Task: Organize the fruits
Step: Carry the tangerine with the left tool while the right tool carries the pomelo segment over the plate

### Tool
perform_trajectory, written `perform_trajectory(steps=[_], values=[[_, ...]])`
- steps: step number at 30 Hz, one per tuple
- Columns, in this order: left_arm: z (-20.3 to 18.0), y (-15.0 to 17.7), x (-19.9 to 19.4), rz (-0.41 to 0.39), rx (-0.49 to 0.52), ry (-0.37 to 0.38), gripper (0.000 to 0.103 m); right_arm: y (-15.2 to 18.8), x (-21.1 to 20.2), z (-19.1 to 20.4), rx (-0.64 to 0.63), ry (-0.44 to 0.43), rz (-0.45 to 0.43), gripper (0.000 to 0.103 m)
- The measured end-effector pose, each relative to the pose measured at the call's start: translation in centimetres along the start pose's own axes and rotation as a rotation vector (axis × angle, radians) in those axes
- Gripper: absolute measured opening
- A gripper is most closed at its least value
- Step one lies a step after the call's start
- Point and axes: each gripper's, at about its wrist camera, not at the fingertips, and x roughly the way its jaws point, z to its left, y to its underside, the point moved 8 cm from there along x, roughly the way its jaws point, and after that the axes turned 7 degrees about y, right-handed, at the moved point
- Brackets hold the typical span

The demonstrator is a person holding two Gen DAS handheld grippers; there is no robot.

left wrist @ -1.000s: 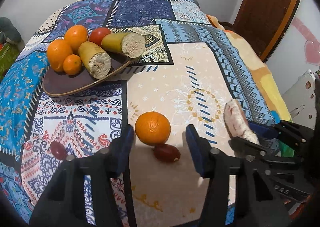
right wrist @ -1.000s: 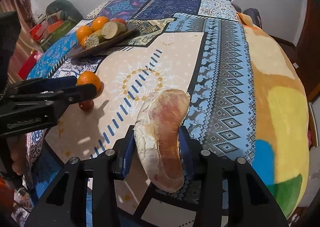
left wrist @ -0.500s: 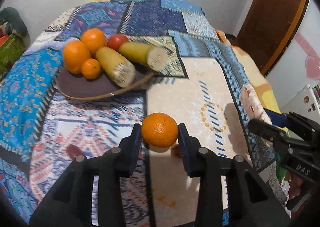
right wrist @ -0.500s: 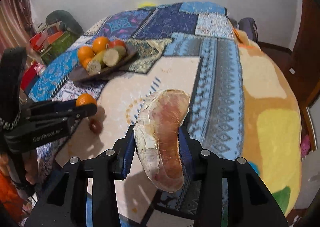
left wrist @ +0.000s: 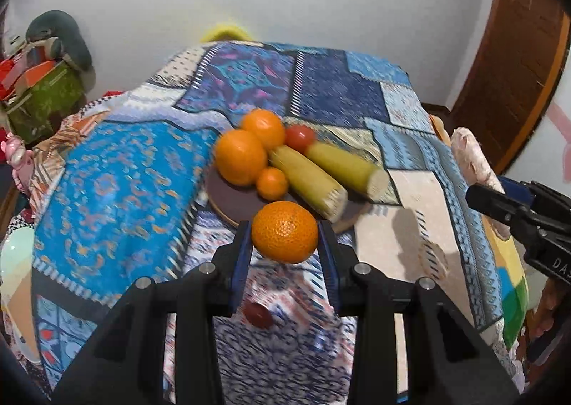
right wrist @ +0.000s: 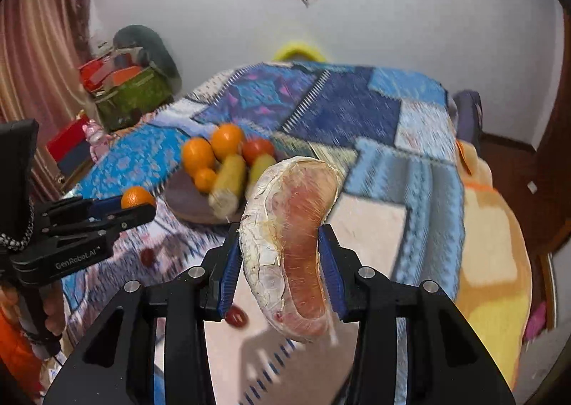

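Note:
My left gripper (left wrist: 284,255) is shut on an orange (left wrist: 284,231) and holds it in the air just short of the brown plate (left wrist: 228,196). The plate carries three oranges (left wrist: 241,156), a tomato (left wrist: 299,138) and two yellow-green cut fruits (left wrist: 307,178). My right gripper (right wrist: 282,273) is shut on a peeled pink pomelo wedge (right wrist: 291,244), raised above the patterned bedspread. The plate (right wrist: 185,199) lies ahead and to the left of it. The left gripper with its orange (right wrist: 137,198) shows at the left of the right wrist view.
Small dark red fruits lie on the bedspread below the grippers (left wrist: 258,315) (right wrist: 237,315) (right wrist: 147,256). A green box with clutter (left wrist: 43,98) stands left of the bed. A wooden door (left wrist: 517,58) is at the right.
My left gripper closed on the orange, lifted it off the bedspread and carried it toward the plate. My right gripper rose and moved forward with the pomelo wedge.

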Motion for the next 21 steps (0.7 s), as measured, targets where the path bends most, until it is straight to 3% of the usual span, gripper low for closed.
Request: perform_trajectory(steps=[10, 21], values=[[2.9, -2.4, 1.4, -0.02, -0.009, -0.017, 0.036, -4.0, 3.2, 4.4, -0.074, -0.03, -0.029, 0.039], [5.3, -1.8, 5.5, 0.047, -0.051, 0.014, 0.036, -4.6, 9.4, 7.6, -0.138, -0.052, 0.066, 0.039]])
